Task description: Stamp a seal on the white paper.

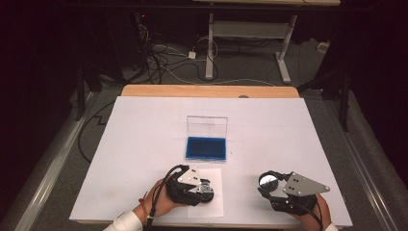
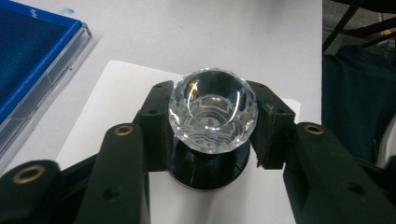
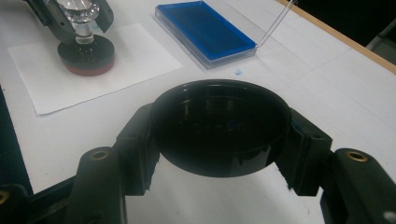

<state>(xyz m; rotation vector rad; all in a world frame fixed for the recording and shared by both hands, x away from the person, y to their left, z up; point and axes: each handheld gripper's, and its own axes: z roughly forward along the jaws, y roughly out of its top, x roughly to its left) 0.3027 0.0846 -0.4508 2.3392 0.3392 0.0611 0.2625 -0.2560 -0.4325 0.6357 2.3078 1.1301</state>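
Note:
A stamp with a faceted clear crystal knob (image 2: 212, 109) and a round black base (image 2: 210, 173) stands upright on a small white paper sheet (image 2: 116, 88). My left gripper (image 2: 212, 133) is shut on the knob from both sides; it sits near the table's front edge (image 1: 204, 190). My right gripper (image 3: 219, 144) is shut on a round black cap (image 3: 219, 126), hollow side up, just above the white table cover at front right (image 1: 267, 182). The stamp (image 3: 86, 46) in the left gripper also shows at the far left of the right gripper view.
An open clear case with a blue ink pad (image 1: 206, 147) lies mid-table behind the paper sheet (image 1: 217, 204), its lid (image 1: 207, 126) standing up. The white cover (image 1: 144, 144) spans the wooden table; floor cables and a desk frame (image 1: 250, 29) lie beyond.

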